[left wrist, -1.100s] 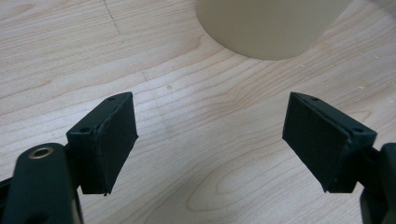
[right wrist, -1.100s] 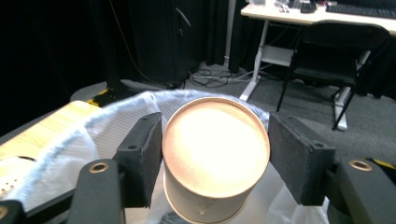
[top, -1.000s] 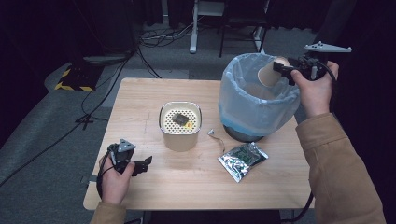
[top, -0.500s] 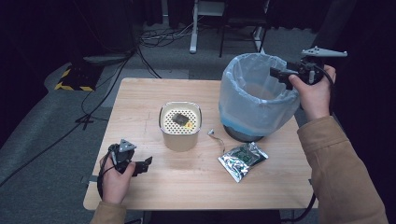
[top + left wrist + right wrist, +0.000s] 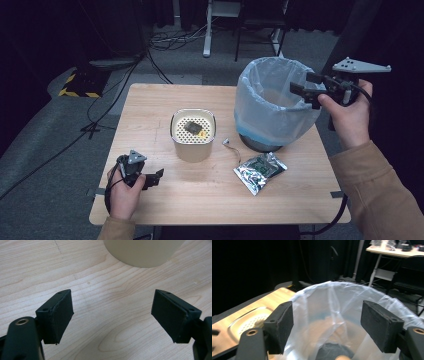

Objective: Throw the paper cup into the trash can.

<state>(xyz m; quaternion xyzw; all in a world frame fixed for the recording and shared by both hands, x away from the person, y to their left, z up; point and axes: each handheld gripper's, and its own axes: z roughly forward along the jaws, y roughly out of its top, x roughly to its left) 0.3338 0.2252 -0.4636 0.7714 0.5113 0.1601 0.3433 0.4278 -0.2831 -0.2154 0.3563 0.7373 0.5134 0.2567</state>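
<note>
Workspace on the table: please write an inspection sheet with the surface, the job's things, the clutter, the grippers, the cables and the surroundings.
Surface: wooden table, mostly bare.
Job's things: lined bin at the right rear; cream perforated container at the centre, a dark piece on top.
Clutter: silver foil pouch; small wire piece.
Grippers: left gripper open, low over the table; right gripper over the bin rim, nothing between its fingers, which have just been opening.
Cables: several on the floor behind the table.
Surroundings: dark room, desk legs.

A: What do the two handheld grippers look like?
B: The left gripper [image 5: 159,175] and right gripper [image 5: 300,89] are black, with flat rectangular pads, small screw holes, grey three-cornered top plates and trailing black cables.
A: Clothing?
B: Tan long sleeves [image 5: 380,195].
</note>
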